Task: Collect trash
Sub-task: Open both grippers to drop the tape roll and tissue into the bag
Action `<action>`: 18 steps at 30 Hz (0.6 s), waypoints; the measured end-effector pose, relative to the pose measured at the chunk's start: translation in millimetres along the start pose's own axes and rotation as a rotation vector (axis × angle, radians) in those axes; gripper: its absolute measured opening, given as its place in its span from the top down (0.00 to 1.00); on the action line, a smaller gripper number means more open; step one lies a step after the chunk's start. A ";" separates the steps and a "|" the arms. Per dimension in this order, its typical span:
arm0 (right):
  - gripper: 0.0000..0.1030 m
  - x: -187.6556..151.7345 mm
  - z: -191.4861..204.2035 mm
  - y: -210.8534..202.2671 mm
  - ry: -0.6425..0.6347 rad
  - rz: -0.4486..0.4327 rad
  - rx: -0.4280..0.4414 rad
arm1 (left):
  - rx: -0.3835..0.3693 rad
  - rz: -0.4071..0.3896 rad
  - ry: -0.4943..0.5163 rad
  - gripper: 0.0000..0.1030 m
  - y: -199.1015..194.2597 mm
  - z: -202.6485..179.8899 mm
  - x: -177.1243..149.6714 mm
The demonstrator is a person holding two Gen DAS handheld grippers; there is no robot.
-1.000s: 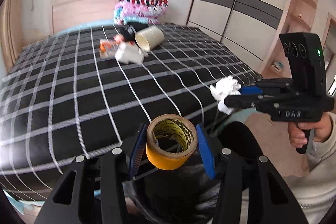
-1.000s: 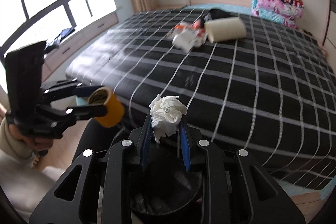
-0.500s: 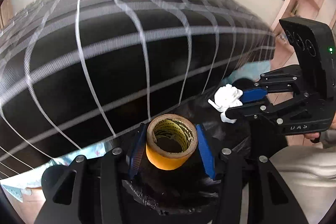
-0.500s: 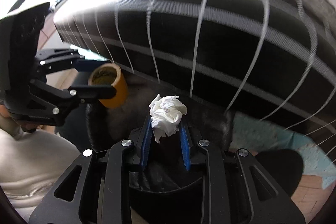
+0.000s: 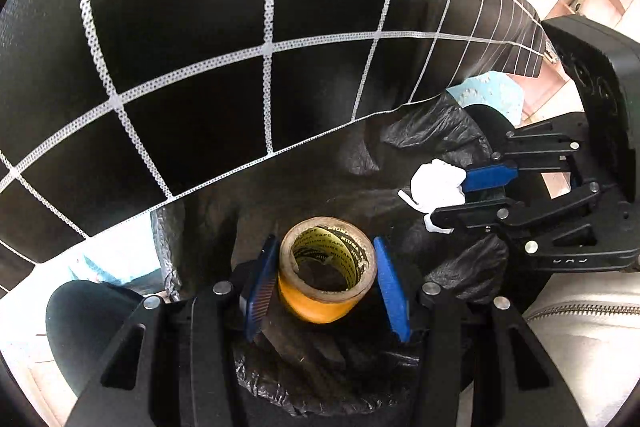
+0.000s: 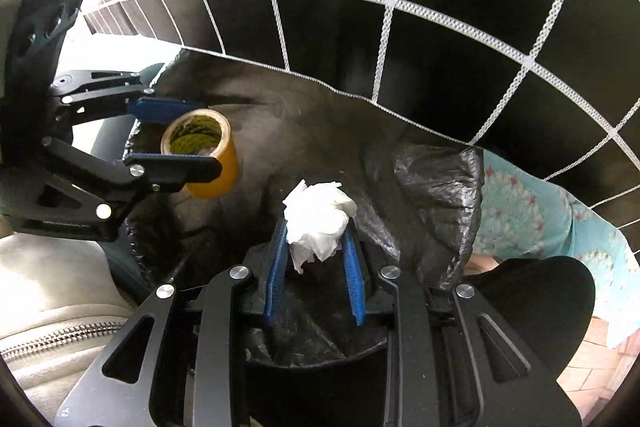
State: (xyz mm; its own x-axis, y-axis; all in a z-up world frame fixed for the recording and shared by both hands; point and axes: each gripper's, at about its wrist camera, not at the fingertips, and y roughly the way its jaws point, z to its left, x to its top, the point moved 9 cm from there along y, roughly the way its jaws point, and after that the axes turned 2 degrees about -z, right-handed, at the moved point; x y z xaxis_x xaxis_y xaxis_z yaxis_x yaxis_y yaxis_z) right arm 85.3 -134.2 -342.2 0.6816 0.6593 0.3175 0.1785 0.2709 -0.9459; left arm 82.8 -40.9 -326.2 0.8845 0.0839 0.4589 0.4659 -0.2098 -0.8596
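1. Left wrist view: a black bedcover (image 5: pixel 200 67) with a white grid fills the background, and below it hangs a bin lined with a black trash bag (image 5: pixel 440 135).
2. The left gripper (image 5: pixel 326 287) pinches a yellow tape roll (image 5: pixel 326 275) between its blue pads; the inner ring reads "NIUMA TAPE". The roll is above the bag opening.
3. On the right side, the right gripper (image 5: pixel 452 187) pinches a white crumpled tissue (image 5: pixel 436 187), also over the bag.
4. Right wrist view: the same bedcover (image 6: pixel 440 27) is behind, with a light blue flowered sheet (image 6: pixel 520 207) under it.
5. The right gripper (image 6: pixel 316 247) holds the tissue (image 6: pixel 318 223) at the tips of its narrow jaws, over the bag (image 6: pixel 432 187).
6. The left gripper (image 6: pixel 196 135) grips the tape roll (image 6: pixel 200 151) at the left.
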 end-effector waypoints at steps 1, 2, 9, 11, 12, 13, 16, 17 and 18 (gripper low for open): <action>0.73 -0.7 0.8 2.7 -0.001 0.006 -0.003 | 0.002 0.000 0.000 0.55 1.4 -1.4 2.1; 0.73 -0.1 0.8 4.5 -0.001 0.008 -0.005 | 0.003 0.002 0.002 0.55 1.8 -2.9 0.9; 0.52 2.4 3.5 16.0 -0.007 0.014 -0.023 | 0.005 0.029 0.008 0.55 9.3 -7.0 0.1; 0.47 3.7 2.1 15.2 -0.003 0.004 -0.026 | 0.005 0.022 0.015 0.55 7.7 -8.6 1.7; 0.46 3.9 1.3 14.0 -0.001 0.001 -0.025 | 0.002 0.020 0.016 0.55 7.2 -9.7 2.3; 0.45 3.1 -0.9 10.5 0.001 -0.002 -0.025 | 0.004 0.019 0.018 0.54 7.1 -10.7 3.3; 0.45 3.9 -2.4 5.7 0.002 -0.010 -0.019 | 0.012 0.024 0.013 0.52 5.5 -7.8 2.6; 0.45 4.6 -2.9 5.9 0.002 -0.015 -0.018 | 0.010 0.022 0.008 0.52 4.6 -7.7 3.3; 0.45 6.1 -2.1 3.1 0.001 -0.022 -0.017 | 0.008 0.018 0.006 0.52 2.5 -7.4 3.5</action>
State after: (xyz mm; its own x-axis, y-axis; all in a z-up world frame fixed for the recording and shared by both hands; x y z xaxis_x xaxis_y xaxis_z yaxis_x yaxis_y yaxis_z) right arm 91.5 -130.8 -343.3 0.6781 0.6524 0.3384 0.2054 0.2739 -0.9396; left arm 86.9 -48.3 -325.1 0.8924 0.0743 0.4451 0.4505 -0.2030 -0.8694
